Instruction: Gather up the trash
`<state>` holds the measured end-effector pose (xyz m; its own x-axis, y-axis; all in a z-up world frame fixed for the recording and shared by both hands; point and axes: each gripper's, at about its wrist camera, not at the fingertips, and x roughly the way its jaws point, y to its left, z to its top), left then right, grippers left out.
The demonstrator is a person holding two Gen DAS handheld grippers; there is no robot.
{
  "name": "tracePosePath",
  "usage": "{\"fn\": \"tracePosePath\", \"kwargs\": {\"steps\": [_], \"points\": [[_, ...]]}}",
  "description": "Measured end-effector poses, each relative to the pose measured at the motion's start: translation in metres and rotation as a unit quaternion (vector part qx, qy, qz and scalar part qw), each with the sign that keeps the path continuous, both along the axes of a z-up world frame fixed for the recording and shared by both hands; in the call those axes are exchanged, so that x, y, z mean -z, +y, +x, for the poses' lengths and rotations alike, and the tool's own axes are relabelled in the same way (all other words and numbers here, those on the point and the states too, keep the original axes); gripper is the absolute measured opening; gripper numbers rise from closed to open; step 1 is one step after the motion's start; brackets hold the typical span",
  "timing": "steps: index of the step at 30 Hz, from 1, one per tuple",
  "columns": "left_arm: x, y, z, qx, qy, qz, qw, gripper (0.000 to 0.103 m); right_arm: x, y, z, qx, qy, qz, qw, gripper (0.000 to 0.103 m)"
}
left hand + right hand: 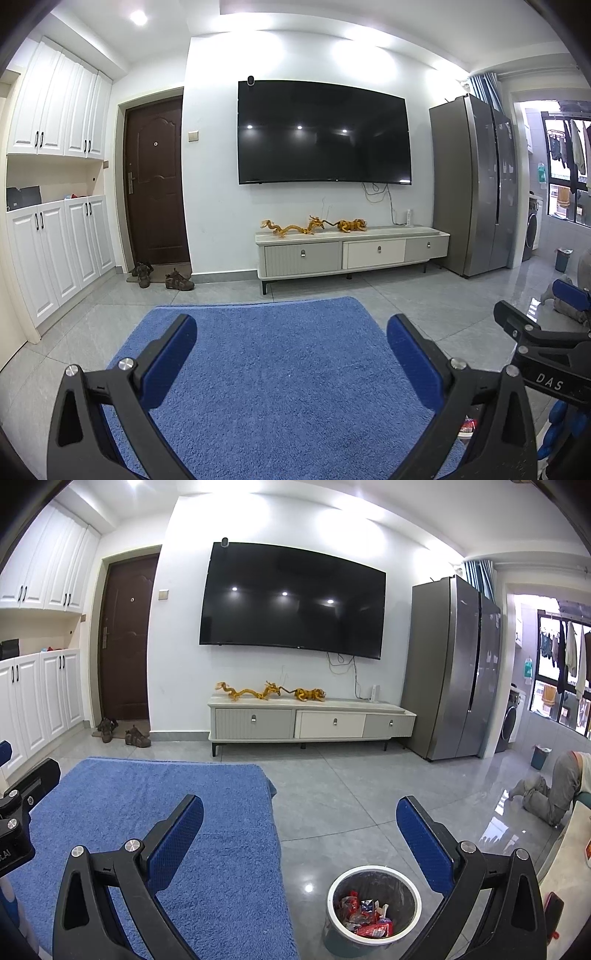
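A round white-rimmed trash bin (373,905) stands on the grey floor at the lower right in the right wrist view. It holds several crumpled red and white wrappers (365,914). My right gripper (300,836) is open and empty, above the bin and the edge of a blue towel-covered surface (155,812). My left gripper (291,352) is open and empty over the same blue surface (273,369). A bit of red wrapper (467,428) shows behind the left gripper's right finger. The right gripper shows at the right edge of the left wrist view (532,332).
A wall TV (291,602) hangs over a low cabinet (314,720) with yellow figurines. A steel fridge (454,664) stands right, a brown door (125,635) and shoes (125,733) left. A person (554,790) crouches on the floor at far right, near a small bin (540,757).
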<state>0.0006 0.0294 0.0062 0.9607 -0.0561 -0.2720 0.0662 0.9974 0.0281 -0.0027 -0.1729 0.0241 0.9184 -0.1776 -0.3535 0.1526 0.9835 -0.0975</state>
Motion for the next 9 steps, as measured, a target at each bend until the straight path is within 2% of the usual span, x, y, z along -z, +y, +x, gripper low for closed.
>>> {"fn": "tracePosePath", "kwargs": {"steps": [9], "points": [[0.0013,0.0027,0.0034,-0.005,0.008,-0.004,0.9999,0.103,0.0015,-0.0024,0.0,0.001,0.001,0.001,1.0,0.102]]}}
